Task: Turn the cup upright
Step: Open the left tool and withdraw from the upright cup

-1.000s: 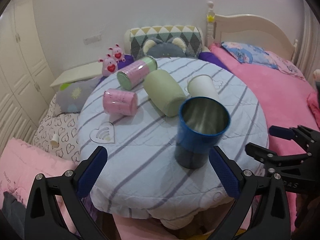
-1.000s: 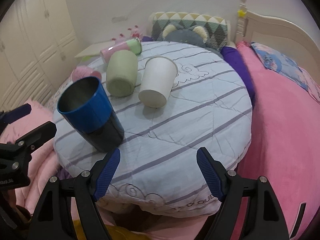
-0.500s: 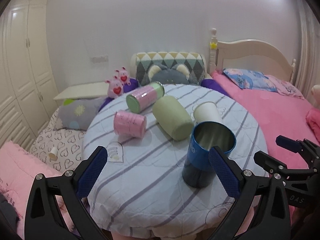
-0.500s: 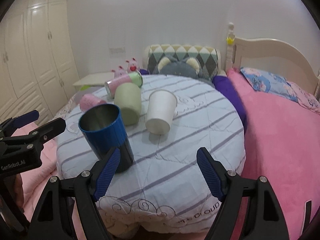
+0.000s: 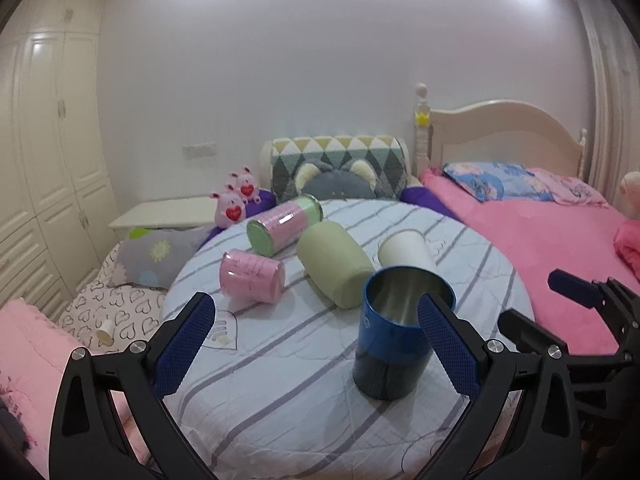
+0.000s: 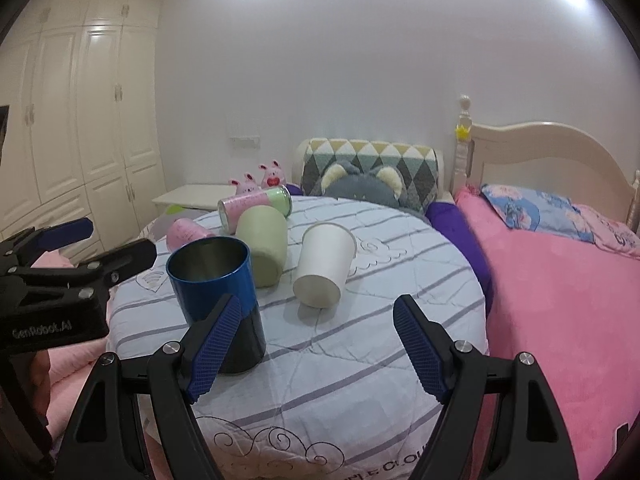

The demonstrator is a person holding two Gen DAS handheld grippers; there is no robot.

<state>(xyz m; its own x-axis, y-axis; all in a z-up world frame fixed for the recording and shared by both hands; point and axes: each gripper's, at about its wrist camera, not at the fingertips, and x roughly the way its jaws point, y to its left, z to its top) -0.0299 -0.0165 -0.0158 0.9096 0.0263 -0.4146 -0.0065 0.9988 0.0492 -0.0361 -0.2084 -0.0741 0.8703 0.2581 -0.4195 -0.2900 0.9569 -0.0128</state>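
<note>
Left wrist view
Left hand-held gripper [image 5: 316,342]: released, its black arms spread wide, blue cross-hatched pads holding nothing.
Blue cup [image 5: 400,330]: upright near the right pad; glossy blue cylinder with a darker lower band and a brushed-metal inside, mouth open upward.
Tabletop [image 5: 288,368]: round, covered in pale quilted cloth with grey-purple stripes.
Green cup [image 5: 334,266]: matte, tapered, lying on its side beyond the blue cup.
White cup [image 5: 406,252]: plain, paper-like, lying to the right of the green one.
Pink cup [image 5: 252,276]: lying on its side at the left.
Pink-green can [image 5: 284,226]: cylinder lying farthest back.

Right wrist view
Right hand-held gripper [image 6: 318,350]: released, pads wide apart and empty.
Blue cup [image 6: 216,286]: upright at the near left of the tabletop [image 6: 360,360], partly behind the left pad.
White cup [image 6: 325,265]: on its side, flat base toward the camera.
Left hand-held gripper [image 6: 106,244]: black frame at the left edge, jaws parted.
</note>
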